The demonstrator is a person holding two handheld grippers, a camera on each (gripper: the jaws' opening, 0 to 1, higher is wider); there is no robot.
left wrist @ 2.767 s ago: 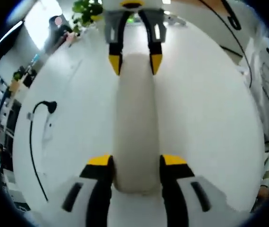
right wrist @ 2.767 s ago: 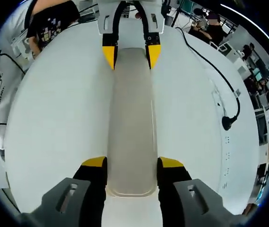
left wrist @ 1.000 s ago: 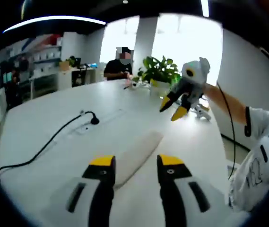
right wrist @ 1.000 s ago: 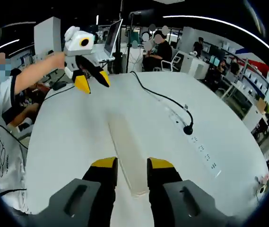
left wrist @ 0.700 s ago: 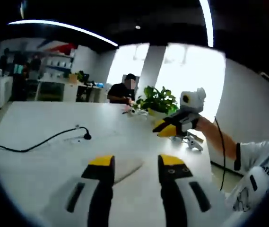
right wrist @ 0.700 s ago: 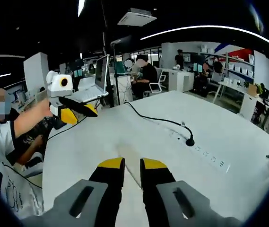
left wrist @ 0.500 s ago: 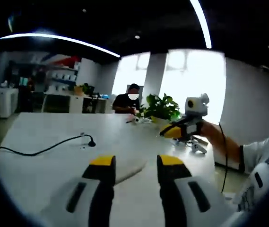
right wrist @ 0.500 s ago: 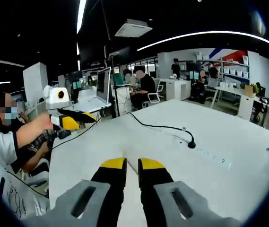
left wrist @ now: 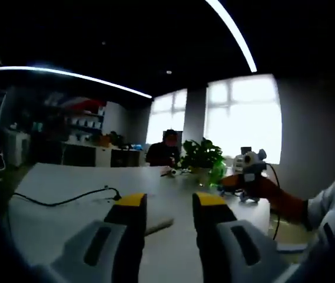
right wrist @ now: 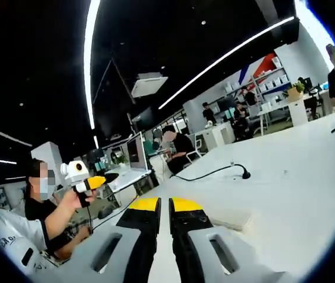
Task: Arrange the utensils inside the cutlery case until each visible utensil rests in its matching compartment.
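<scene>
Both grippers lifted off the closed cutlery case [left wrist: 158,224], contents hidden; left jaws wide, right seemingly together.

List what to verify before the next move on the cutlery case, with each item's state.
1. Case on table: ok. The case lies flat on the table.
2. Case open: cannot tell from this low angle.
3. Utensils located: cannot tell.
4. Left gripper ready: ok. Jaws open and empty, above the table.
5. Right gripper ready: not ok. Jaws shut on nothing, so they must open before a grasp.
6. Aim: not ok. Both views look level across the room rather than down at the case.
7. Cable clear of case: ok, it lies apart.
</scene>
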